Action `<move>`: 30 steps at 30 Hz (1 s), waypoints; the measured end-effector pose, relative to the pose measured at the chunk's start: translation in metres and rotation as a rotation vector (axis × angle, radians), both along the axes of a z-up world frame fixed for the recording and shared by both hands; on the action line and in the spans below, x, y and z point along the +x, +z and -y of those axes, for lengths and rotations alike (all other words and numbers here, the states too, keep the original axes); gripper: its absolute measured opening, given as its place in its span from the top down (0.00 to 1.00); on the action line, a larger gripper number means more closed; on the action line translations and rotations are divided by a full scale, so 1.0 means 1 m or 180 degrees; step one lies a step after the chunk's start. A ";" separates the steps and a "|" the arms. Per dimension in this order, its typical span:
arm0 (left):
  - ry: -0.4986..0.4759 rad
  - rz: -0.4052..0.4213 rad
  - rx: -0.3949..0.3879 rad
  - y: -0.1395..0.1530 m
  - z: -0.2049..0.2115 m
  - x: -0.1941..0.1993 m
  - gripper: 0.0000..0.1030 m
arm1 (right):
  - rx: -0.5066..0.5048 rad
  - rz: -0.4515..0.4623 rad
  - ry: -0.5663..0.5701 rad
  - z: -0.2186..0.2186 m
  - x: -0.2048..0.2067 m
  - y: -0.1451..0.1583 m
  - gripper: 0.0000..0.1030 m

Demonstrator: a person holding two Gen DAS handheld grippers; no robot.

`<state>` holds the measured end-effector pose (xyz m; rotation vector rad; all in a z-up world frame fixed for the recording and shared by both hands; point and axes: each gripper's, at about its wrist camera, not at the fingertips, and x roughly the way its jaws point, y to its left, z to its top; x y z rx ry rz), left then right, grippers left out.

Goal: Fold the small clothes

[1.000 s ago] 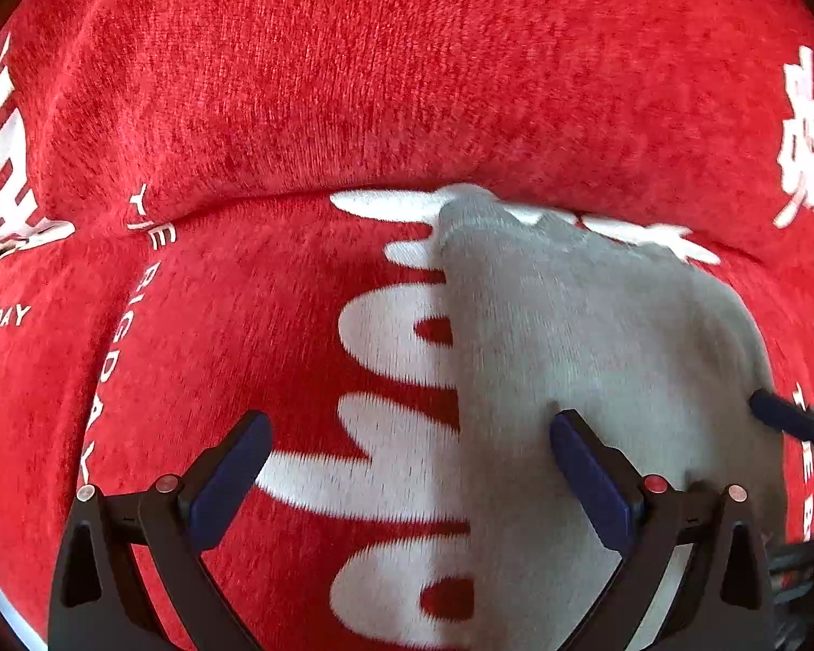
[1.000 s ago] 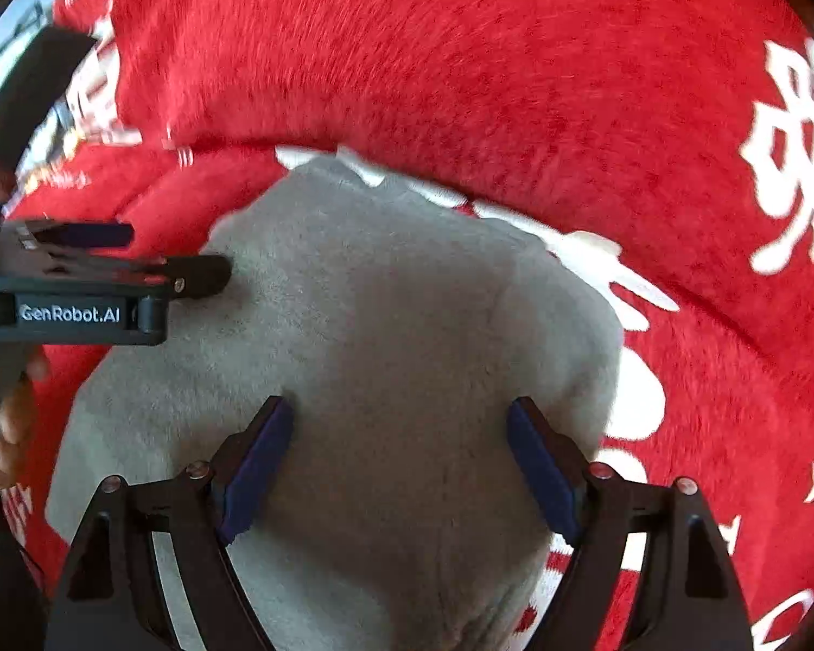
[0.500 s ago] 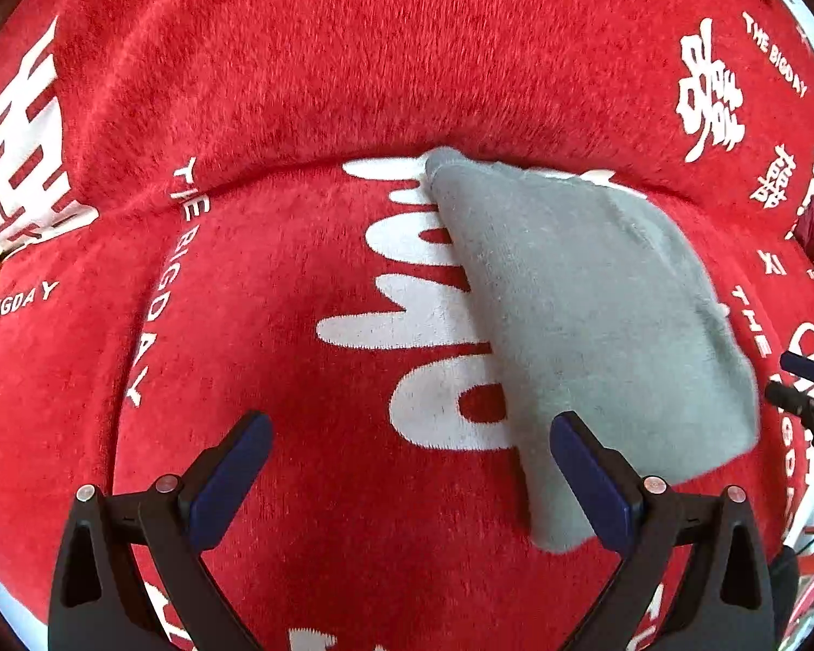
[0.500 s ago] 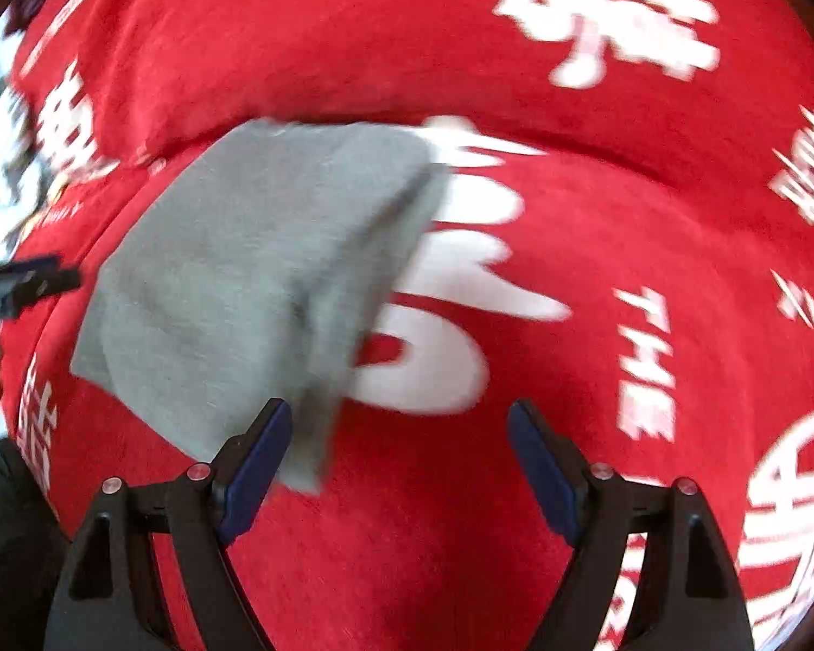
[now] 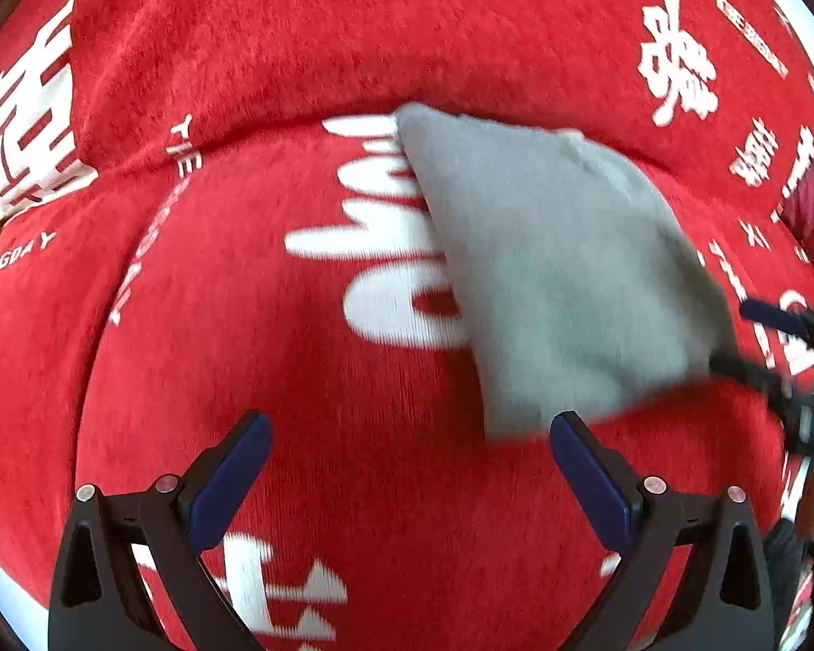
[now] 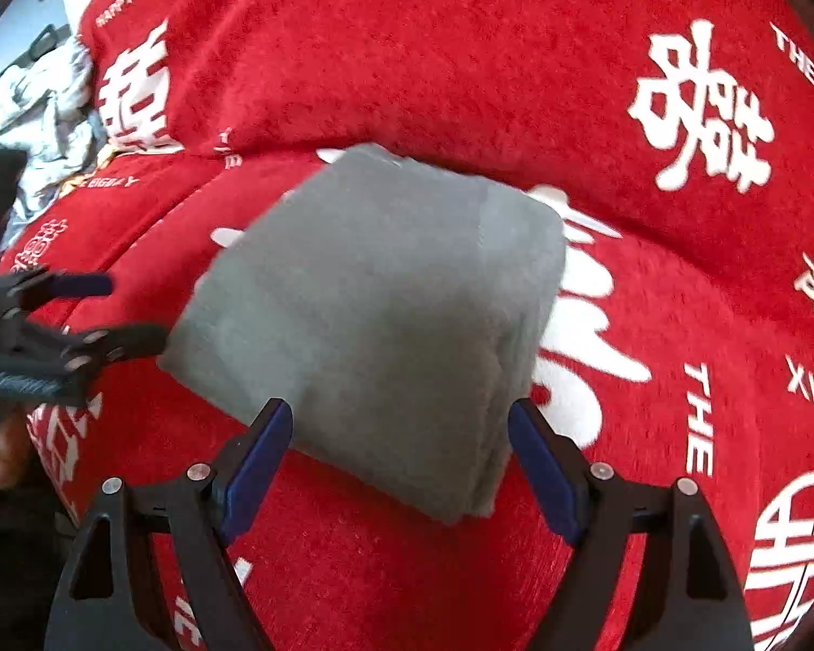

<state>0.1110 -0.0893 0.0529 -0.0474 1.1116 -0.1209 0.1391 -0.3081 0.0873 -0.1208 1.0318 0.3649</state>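
A folded grey cloth (image 6: 374, 314) lies in the middle of the right wrist picture, on a red blanket (image 6: 461, 65) with white letters. In the left wrist picture the cloth (image 5: 559, 282) sits right of the middle. Its edges look straight, and its far corner points at a fold in the blanket. There is lots of bare red blanket to its left and below it in that picture. The right claw (image 6: 401, 455) is wide open; the cloth's near edge shows between its blue pads, but I cannot tell if they touch it. The left claw (image 5: 409, 466) is wide open too and holds nothing. A pile of pale clothes (image 6: 43, 103) sits in the upper left.
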 end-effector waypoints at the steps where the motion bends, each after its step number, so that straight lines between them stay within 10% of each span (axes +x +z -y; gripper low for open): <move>1: -0.0026 -0.0001 0.0039 -0.002 0.003 -0.002 0.00 | 0.0058 -0.0033 -0.0101 0.009 -0.001 -0.002 0.18; 9: 0.0001 0.0062 0.0373 -0.020 0.025 0.013 0.00 | 0.0502 -0.0399 -0.0391 0.027 0.011 -0.028 0.32; 19: 0.0246 0.0100 0.0195 -0.023 0.012 0.014 0.00 | 0.0748 -0.0491 -0.0416 0.025 0.008 -0.030 0.37; 24: 0.0295 0.0056 0.0140 -0.024 0.004 0.016 0.00 | 0.0713 -0.0491 -0.0504 0.030 0.007 -0.027 0.86; 30: 0.0340 0.0041 0.0068 -0.024 0.000 0.016 0.00 | 0.0440 -0.0337 -0.0573 0.036 -0.001 -0.010 0.93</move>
